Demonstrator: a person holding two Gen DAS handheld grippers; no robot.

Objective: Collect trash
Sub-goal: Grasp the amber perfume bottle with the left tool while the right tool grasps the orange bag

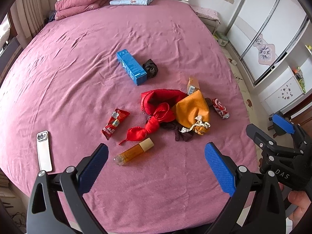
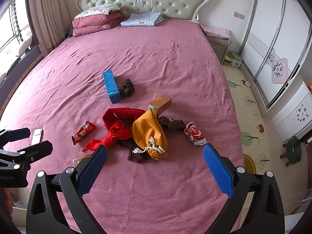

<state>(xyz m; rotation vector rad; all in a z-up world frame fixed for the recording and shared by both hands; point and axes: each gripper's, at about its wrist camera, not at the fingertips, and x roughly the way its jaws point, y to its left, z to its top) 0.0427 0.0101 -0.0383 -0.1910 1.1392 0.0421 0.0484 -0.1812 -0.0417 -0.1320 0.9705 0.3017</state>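
On the pink bed lie a red snack wrapper (image 1: 115, 122) (image 2: 83, 131), a second red wrapper (image 1: 220, 107) (image 2: 194, 133), a blue box (image 1: 131, 69) (image 2: 111, 85), a brown box (image 1: 193, 85) (image 2: 160, 104) and an amber bottle (image 1: 134, 151), whose tip shows in the right wrist view (image 2: 81, 159). A yellow drawstring pouch (image 1: 193, 113) (image 2: 151, 134), red cloth (image 1: 158, 111) (image 2: 117, 128) and dark cloths (image 1: 150, 68) (image 2: 127, 88) lie among them. My left gripper (image 1: 156, 153) is open just before the bottle. My right gripper (image 2: 155, 154) is open before the pouch.
A white phone (image 1: 44, 151) (image 2: 37, 136) lies at the bed's left edge. Folded quilts (image 2: 97, 20) and a blue blanket (image 2: 142, 19) sit by the headboard. A wardrobe (image 2: 273, 48), a play mat and a stool (image 2: 293, 150) are to the right.
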